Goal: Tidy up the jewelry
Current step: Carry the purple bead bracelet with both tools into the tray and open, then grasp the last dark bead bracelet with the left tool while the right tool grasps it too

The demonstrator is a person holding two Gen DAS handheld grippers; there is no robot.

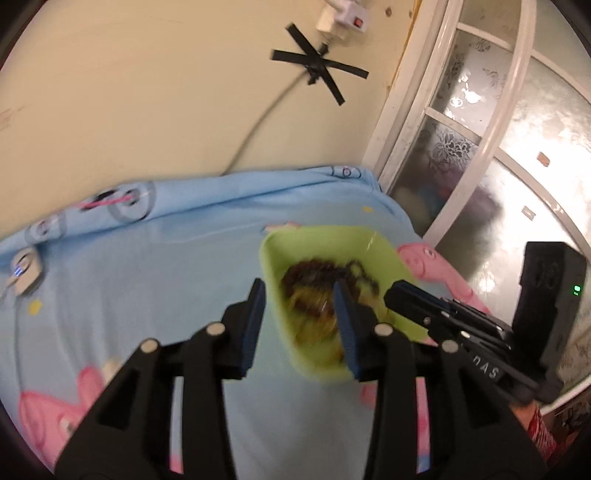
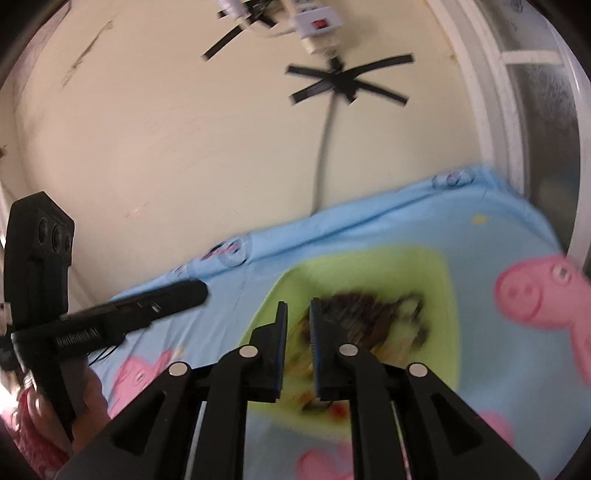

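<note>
A light green tray [image 1: 280,254] lies on the blue cartoon sheet and holds a blurred heap of dark brown bead jewelry [image 1: 314,273]. My left gripper [image 1: 301,291] is open and straddles the tray's left rim, nothing between its pads. In the right wrist view the same tray [image 2: 443,295] and bead heap [image 2: 369,306] show. My right gripper [image 2: 297,308] hovers over the tray's left part with its fingers a narrow gap apart; whether anything is pinched is blurred. The right gripper [image 1: 399,290] also shows at the tray's right edge, and the left gripper [image 2: 192,291] at the left.
The blue sheet [image 1: 147,280] with pink pig prints covers the bed. A cream wall with black tape crosses [image 1: 319,66], a power strip [image 2: 317,26] and a hanging cable stands behind. A white framed glass door [image 1: 461,155] is at the right. A small white device [image 1: 24,269] lies at the left.
</note>
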